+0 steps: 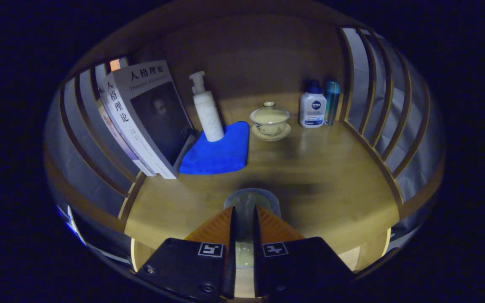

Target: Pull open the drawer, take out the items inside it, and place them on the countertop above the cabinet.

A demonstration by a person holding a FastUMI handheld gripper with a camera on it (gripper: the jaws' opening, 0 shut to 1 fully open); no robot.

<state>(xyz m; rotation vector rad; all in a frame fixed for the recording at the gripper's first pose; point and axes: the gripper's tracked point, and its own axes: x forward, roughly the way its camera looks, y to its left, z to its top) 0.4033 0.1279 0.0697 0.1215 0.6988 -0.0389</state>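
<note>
The gripper (244, 219) pinches one clear glass (251, 201) over the countertop (331, 185); two bottles (313, 108) at one o'clock, one lidded cup (270, 118) at twelve.

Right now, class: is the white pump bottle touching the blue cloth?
Touching. The gripper view shows the pump bottle standing with its base on the blue cloth, no gap beneath.

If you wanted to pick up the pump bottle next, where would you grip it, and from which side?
Grip the pump bottle around its straight body, below the pump head, coming level from the front. It stands leaning on the blue cloth, with books close on its left. The fingers are currently shut on a clear glass.
</note>
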